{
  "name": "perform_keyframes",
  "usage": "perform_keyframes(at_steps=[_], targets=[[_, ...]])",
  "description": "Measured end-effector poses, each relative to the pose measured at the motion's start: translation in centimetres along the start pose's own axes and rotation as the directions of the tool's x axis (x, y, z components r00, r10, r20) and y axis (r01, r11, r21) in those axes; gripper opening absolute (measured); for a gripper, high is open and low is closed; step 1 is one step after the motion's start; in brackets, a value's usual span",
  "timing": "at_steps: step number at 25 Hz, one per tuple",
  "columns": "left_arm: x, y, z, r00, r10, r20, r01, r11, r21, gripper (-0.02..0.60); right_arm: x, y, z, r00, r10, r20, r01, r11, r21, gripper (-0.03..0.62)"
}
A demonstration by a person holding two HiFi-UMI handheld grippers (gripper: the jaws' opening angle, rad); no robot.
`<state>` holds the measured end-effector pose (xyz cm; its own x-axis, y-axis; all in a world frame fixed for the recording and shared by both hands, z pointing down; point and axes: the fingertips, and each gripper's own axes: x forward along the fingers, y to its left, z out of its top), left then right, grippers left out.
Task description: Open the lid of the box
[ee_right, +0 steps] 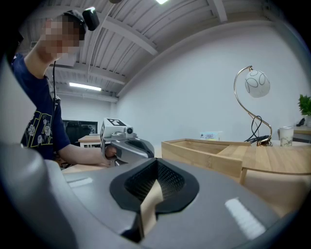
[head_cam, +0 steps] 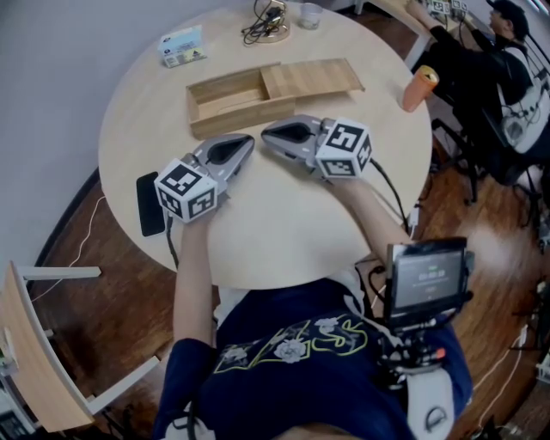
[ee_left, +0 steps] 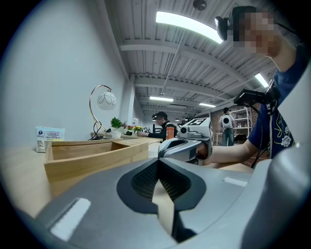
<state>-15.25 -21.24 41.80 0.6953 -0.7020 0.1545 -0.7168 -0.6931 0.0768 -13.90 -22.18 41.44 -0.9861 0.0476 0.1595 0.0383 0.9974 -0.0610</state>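
Left gripper point(head_cam: 249, 139), right gripper point(head_cam: 264, 132): closed, empty | box point(head_cam: 225, 120) (lid point(head_cam: 314, 79) half off): bare inside

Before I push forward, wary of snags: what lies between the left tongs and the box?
Only bare table, in the head view, between left tongs and box.

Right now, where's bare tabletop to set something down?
Widest bare patch: near side of the table, from left claw and right claw back to the person. Smaller one left of the box, between packet and phone. Crowded: far edge with cables and cup; can at right.
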Motion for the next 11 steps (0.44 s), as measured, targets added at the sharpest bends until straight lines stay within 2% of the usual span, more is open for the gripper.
perform_keyframes(at_steps=[11], targets=[[0.17, -0.41, -0.07, 1.000, -0.008, -0.005, 0.008, 1.000, 0.010, 0.002, -0.37, 0.29, -0.27, 1.000, 0.012, -0.002, -0.012, 1.000, -0.002, 0.002]])
